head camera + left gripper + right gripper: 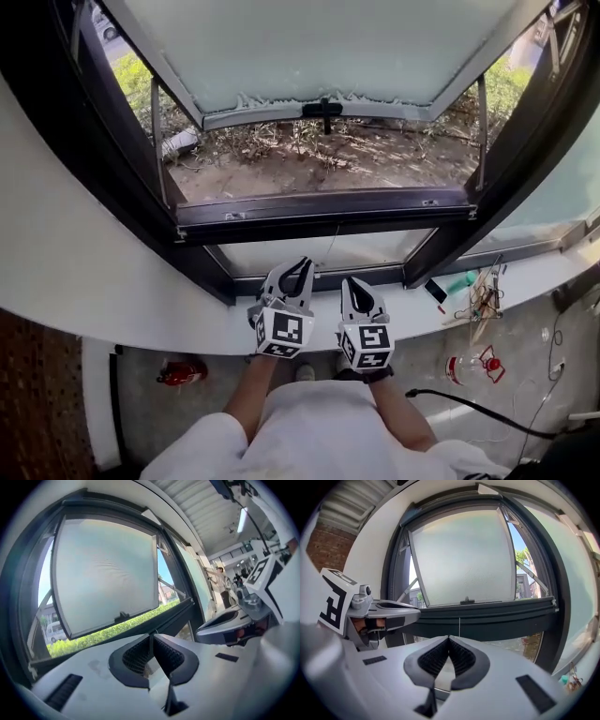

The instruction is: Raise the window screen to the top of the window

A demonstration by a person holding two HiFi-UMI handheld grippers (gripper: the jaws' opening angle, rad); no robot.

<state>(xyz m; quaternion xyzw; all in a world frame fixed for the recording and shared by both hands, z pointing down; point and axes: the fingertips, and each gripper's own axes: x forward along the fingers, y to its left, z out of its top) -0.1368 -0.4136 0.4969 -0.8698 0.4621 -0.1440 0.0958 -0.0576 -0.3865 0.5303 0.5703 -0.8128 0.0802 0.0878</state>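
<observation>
Closing tip to tip, both pairs of jaws are shut and hold nothing. The left gripper (302,266) and the right gripper (350,281) sit side by side, near each other but apart, and each shows at the edge of the other's gripper view. Just under the jaws runs the white sill (141,314). Straight ahead of both jaws and a little above them, the window screen (323,217) shows only as a dark bar lying low across the foot of the window opening, clear of both grippers; whether any mesh is drawn out from it cannot be made out. A thin cord (459,624) hangs from that bar, in line with the right gripper's jaws. Beyond the bar, higher ahead of the jaws, a frosted sash (319,47) is swung outward at its bottom edge, with a black handle (323,110) at the middle of that edge. Farthest out, past the sash, lie bare ground (375,159) and a green hedge (117,630).
</observation>
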